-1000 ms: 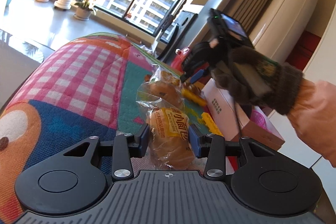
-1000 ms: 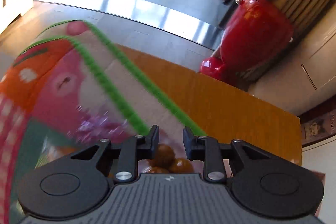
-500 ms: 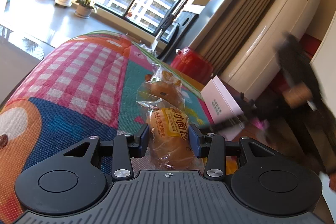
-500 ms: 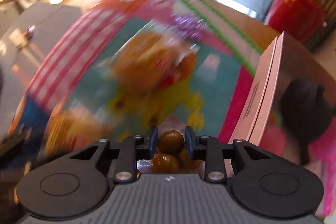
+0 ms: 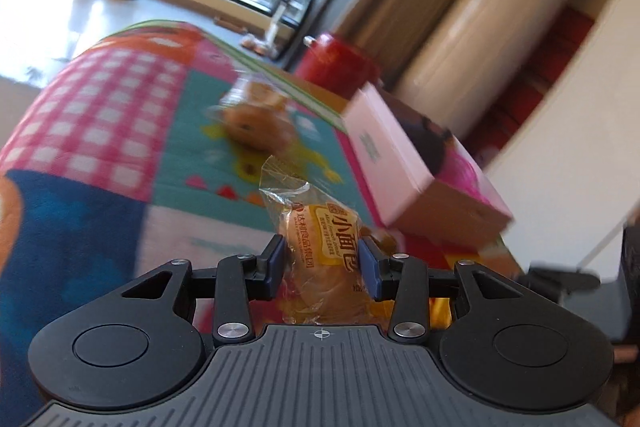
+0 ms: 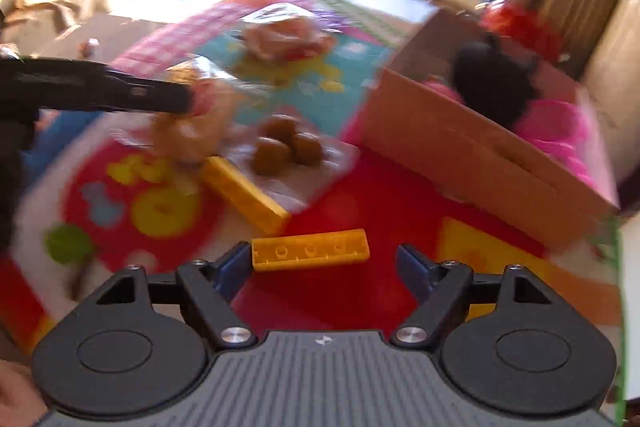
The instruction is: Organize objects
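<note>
The left gripper (image 5: pixel 322 263) pinches a bread pack (image 5: pixel 324 259) by its middle, lifted off the mat (image 5: pixel 100 131), probably bound for the pink box (image 5: pixel 400 163) to its right. Its label reads "小面包". The right gripper (image 6: pixel 324 265) gapes wide and empty over a yellow brick (image 6: pixel 310 250).

A wrapped bread roll (image 5: pixel 324 259) stands upright, lifted; a clear bag of brown balls (image 6: pixel 288 147) lies beside two yellow blocks (image 6: pixel 310 250).
</note>
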`<state>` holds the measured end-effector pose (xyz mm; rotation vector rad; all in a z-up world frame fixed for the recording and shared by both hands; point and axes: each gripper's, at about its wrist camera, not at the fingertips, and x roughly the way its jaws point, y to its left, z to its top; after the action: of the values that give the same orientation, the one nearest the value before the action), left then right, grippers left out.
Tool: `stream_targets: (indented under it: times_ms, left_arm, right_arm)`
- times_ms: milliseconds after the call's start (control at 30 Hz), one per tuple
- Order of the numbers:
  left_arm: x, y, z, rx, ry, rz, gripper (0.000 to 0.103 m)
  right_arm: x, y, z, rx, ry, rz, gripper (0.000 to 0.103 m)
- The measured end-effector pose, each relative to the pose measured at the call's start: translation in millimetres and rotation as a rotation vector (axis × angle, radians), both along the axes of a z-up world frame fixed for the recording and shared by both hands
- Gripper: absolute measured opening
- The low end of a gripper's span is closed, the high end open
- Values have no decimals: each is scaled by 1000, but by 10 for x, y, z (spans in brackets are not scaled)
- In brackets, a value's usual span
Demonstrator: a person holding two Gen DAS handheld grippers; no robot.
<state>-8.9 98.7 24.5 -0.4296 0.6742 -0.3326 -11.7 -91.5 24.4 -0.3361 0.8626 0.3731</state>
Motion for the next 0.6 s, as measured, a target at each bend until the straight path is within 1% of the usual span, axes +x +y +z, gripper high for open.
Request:
stream_targets:
  times_ms: [67, 100, 167, 233, 367, 433, 533, 600]
  left_arm:
    - [-52, -131, 46, 33, 5, -36, 43]
    - [-63, -196, 56, 42, 12, -49, 43]
    - [-75, -312, 52, 51, 33, -78, 43]
    - [-84, -415, 41, 78, 43, -95, 43]
    - [-75, -426, 74, 110, 60, -85, 44]
    - [-71, -373, 78, 127, 68, -73, 47]
    - [-53, -282, 68, 102, 88, -56, 49]
    - [-66, -237, 98, 107, 85, -38, 48]
  right_arm:
    - [-27, -146, 15, -14, -43, -50, 83]
    - [-29, -212, 27, -5, -49, -69, 83]
    - [-34, -329, 31, 34, -35, -87, 83]
    - [-61, -368, 15, 57, -23, -81, 84]
    - [-140, -451, -27, 83, -37, -77, 86]
    - [-133, -447, -36, 120, -36, -68, 86]
    - [-163, -319, -37, 154, -55, -24, 87]
    - [-162, -197, -54, 164, -74, -1, 87]
